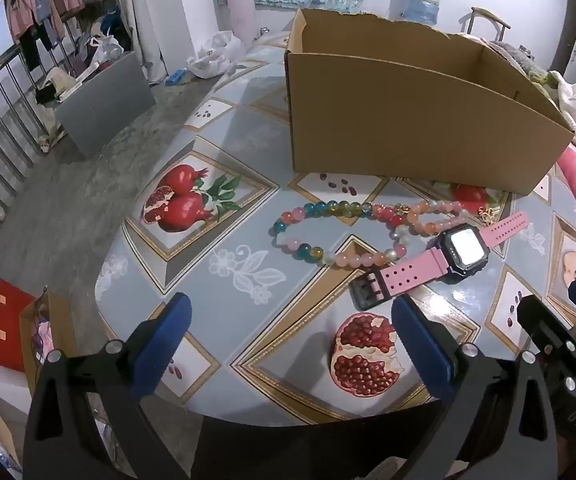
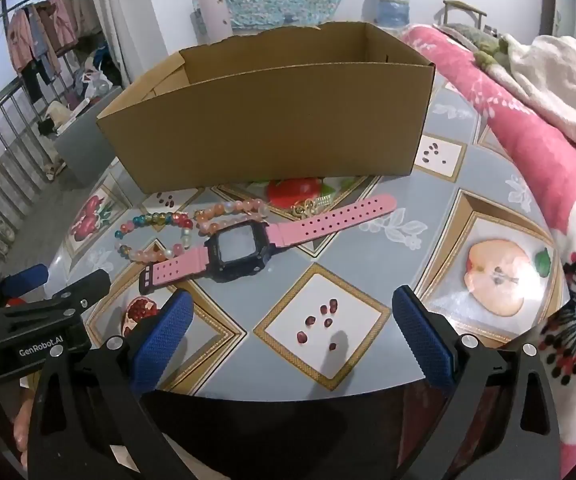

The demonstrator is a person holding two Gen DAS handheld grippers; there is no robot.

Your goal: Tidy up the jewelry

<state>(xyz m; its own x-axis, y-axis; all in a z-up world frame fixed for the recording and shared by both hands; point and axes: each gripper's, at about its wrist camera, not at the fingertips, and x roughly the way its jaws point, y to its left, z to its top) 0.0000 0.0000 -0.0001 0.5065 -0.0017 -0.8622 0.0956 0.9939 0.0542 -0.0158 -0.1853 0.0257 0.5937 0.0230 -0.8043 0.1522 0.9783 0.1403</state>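
Note:
A pink-strapped watch point(image 1: 440, 258) with a black square face lies flat on the table, also in the right wrist view point(image 2: 247, 246). A multicoloured bead bracelet point(image 1: 328, 232) lies left of it point(image 2: 151, 236), and a peach bead bracelet point(image 1: 436, 216) behind it point(image 2: 227, 214). A small gold piece point(image 2: 308, 206) lies near the box. An open cardboard box point(image 1: 408, 128) stands behind them point(image 2: 267, 120). My left gripper point(image 1: 288, 344) is open and empty, in front of the jewelry. My right gripper point(image 2: 292, 336) is open and empty, to the right of the left one.
The round table point(image 1: 215, 248) has a fruit-patterned cover and its edge runs close on the left. A pink flowered blanket point(image 2: 548, 184) is piled along the right side. Paper bags point(image 1: 11, 328) stand on the floor at left.

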